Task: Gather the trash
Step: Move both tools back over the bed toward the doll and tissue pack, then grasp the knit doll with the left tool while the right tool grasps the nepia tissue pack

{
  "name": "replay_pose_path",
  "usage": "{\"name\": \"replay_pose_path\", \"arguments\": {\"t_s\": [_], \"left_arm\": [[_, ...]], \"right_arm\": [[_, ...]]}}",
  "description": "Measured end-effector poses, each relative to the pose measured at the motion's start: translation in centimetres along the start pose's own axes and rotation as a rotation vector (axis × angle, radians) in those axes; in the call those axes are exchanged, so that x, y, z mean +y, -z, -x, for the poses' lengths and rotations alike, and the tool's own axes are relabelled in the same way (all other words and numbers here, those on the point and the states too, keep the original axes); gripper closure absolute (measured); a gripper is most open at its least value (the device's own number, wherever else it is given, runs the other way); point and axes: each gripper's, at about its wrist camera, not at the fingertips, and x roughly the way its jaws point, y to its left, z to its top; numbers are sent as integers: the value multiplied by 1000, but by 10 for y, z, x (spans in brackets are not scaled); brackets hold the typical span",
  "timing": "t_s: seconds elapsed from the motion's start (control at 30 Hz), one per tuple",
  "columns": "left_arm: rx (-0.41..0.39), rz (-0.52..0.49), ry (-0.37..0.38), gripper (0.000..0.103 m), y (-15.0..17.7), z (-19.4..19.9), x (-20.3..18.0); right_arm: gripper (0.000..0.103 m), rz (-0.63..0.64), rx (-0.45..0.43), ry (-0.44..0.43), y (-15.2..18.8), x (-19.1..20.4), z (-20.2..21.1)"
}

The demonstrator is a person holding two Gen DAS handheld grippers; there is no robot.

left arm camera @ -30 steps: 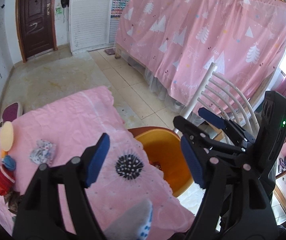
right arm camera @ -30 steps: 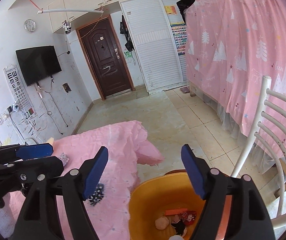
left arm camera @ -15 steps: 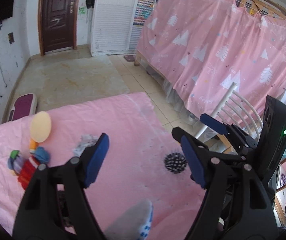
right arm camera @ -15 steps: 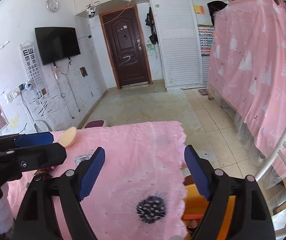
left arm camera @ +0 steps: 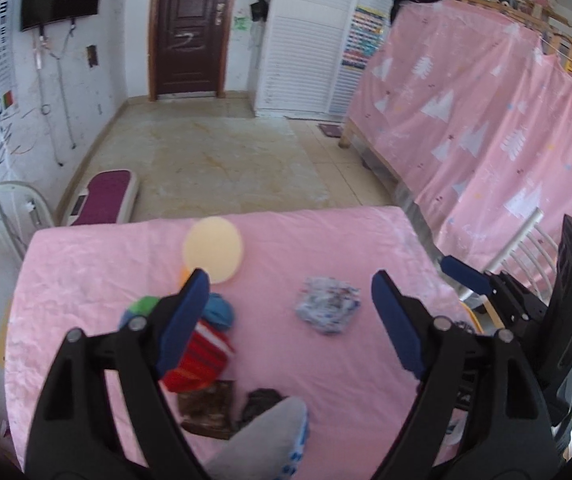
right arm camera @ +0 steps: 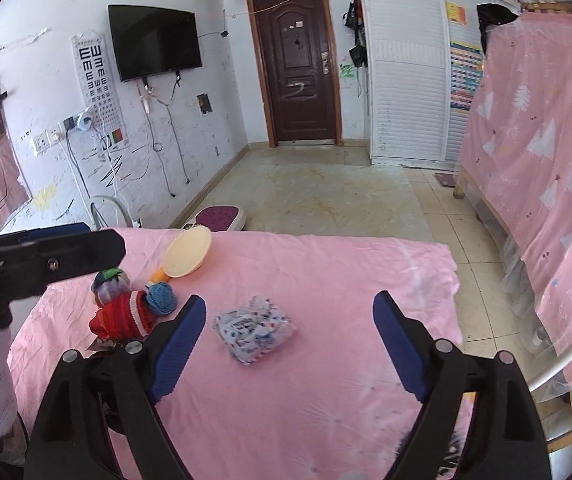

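Observation:
A crumpled white printed wrapper (left arm camera: 328, 310) lies on the pink tablecloth (left arm camera: 86, 264); it also shows in the right wrist view (right arm camera: 255, 329). My left gripper (left arm camera: 290, 320) is open and empty, above the table just short of the wrapper. My right gripper (right arm camera: 290, 338) is open and empty, with the wrapper between and beyond its fingers. A dark brown wrapper (left arm camera: 208, 404) and a small dark scrap (left arm camera: 260, 400) lie near the left gripper. A sliver of the orange bin (left arm camera: 476, 316) shows at the table's right edge.
A knitted red, blue and green doll (right arm camera: 130, 306) and a cream plate (right arm camera: 188, 252) sit on the table's left. A grey sock (left arm camera: 262, 444) lies at the near edge. A white chair (right arm camera: 566, 364) and pink curtain (right arm camera: 534, 128) stand on the right.
Both grippers swung left and away from the orange bin to face the table. The wrapper, doll and plate came toward the centre; the black spiky ball left the left view.

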Motion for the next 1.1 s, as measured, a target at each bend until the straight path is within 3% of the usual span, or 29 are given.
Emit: {"name": "replay_pose_path", "arguments": {"t_s": [0.47,1.1], "left_arm": [[50,143,-98,23,4,-17,90],[202,229,-93,24,36,-70,130]], "right_arm": [[25,29,100,-37,0,21,-51],[23,33,195,-53,8,25,-92]]}}
